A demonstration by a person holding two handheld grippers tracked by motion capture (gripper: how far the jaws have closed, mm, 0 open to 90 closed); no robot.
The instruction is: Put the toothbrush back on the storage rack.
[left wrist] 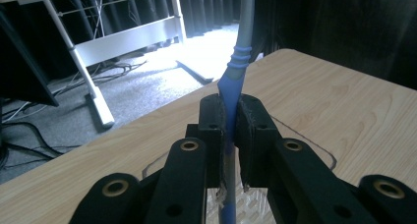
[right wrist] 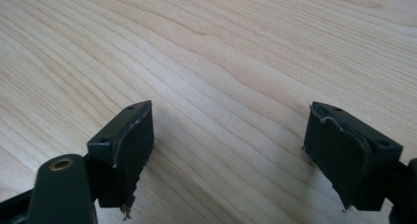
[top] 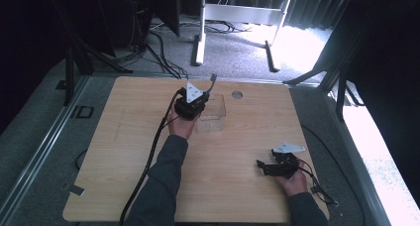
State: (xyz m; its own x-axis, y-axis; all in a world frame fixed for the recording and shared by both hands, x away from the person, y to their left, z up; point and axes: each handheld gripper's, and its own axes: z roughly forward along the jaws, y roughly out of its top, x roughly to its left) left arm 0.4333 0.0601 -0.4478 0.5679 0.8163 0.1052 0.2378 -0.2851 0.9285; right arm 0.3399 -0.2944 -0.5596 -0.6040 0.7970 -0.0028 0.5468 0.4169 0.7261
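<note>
Desk (top: 124,151): bare wood, clear box (top: 212,114) mid-desk.
Left gripper (left wrist: 230,117): I've clamped a fork (left wrist: 236,67) by its blue handle; light, stiff, probably slippery.
Right gripper (right wrist: 228,150): jaws apart, empty.

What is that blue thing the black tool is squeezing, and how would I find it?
Start at the wooden table and find the clear plastic box near its far edge. Just above it, the left tool pinches a fork. Its blue handle with ridged rings and grey prongs stand upright, unlike anything nearby.
</note>
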